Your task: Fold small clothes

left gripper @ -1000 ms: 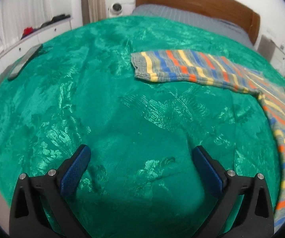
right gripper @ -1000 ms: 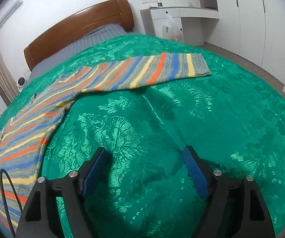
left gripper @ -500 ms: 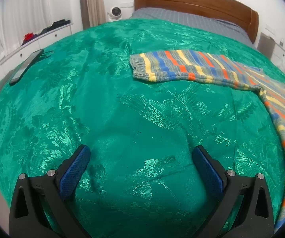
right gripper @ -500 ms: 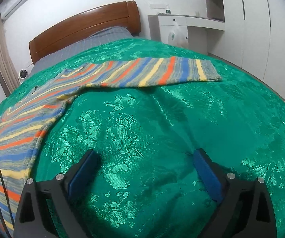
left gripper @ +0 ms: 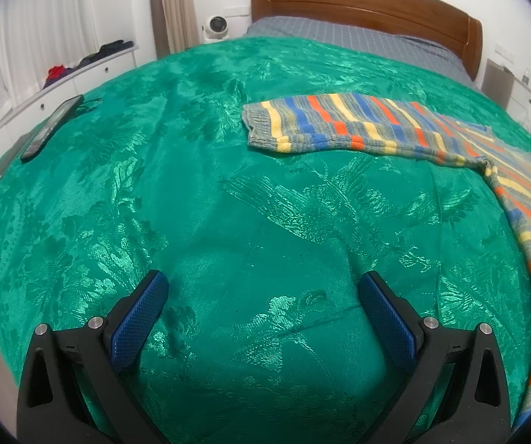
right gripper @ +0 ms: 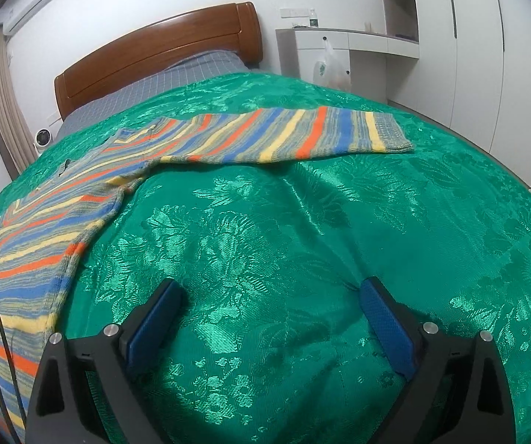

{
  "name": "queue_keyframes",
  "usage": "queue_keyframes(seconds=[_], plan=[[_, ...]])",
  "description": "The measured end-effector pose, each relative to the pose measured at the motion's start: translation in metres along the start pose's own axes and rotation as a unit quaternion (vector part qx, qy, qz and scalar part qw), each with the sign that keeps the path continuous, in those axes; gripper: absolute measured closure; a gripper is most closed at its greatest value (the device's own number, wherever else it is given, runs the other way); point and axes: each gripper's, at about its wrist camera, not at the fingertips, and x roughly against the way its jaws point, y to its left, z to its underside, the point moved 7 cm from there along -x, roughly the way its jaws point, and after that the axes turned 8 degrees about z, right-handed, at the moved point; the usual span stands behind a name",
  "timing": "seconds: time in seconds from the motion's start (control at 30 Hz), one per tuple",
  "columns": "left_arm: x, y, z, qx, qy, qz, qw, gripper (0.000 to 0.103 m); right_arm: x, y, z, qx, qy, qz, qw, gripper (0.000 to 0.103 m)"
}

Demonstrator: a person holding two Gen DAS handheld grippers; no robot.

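A shiny green brocade bedspread (left gripper: 199, 192) carries a striped knitted sweater (right gripper: 250, 137). Only the left view shows what may be a dark phone (left gripper: 51, 125), upper left. The left gripper (left gripper: 263, 296) and right gripper (right gripper: 269, 307) both gape, holding nothing.

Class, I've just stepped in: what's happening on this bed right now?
A person holds a two-finger gripper in each hand above a green bedspread. A striped sweater lies spread flat, one sleeve stretched toward the left side, the other sleeve toward the right. The left gripper and right gripper are both open, holding nothing, and hover short of the sleeves. No fold is made yet.
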Motion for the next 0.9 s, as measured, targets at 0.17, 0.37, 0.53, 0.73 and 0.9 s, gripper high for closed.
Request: queue_keyframes(seconds=[0.17,0.37,0.53,0.73,0.9], plan=[[0.0,0.0,0.0,0.0,0.0,0.0,1.0,0.0,0.0,-0.0003,-0.0002,0.001,0.0,0.001,1.0,0.006],[0.0001,-0.0001,0.0001,-0.001,0.0,0.0,1.0,0.0,0.0002,-0.0004,-0.0006,0.003,0.001,0.003,1.0,0.006],[0.0001,-0.0002,0.0003,0.0,0.0,0.0,1.0,0.0,0.0002,-0.0004,-0.0006,0.003,0.001,0.003,1.0,0.006],[-0.0001,-0.0002,0.0003,0.0,0.0,0.0,1.0,0.0,0.0003,-0.0002,-0.0005,0.004,0.001,0.004,1.0,0.006],[0.0,-0.0003,0.0004,-0.001,0.0,0.0,1.0,0.0,0.0002,0.0,-0.0008,0.006,0.011,0.005,1.0,0.006]])
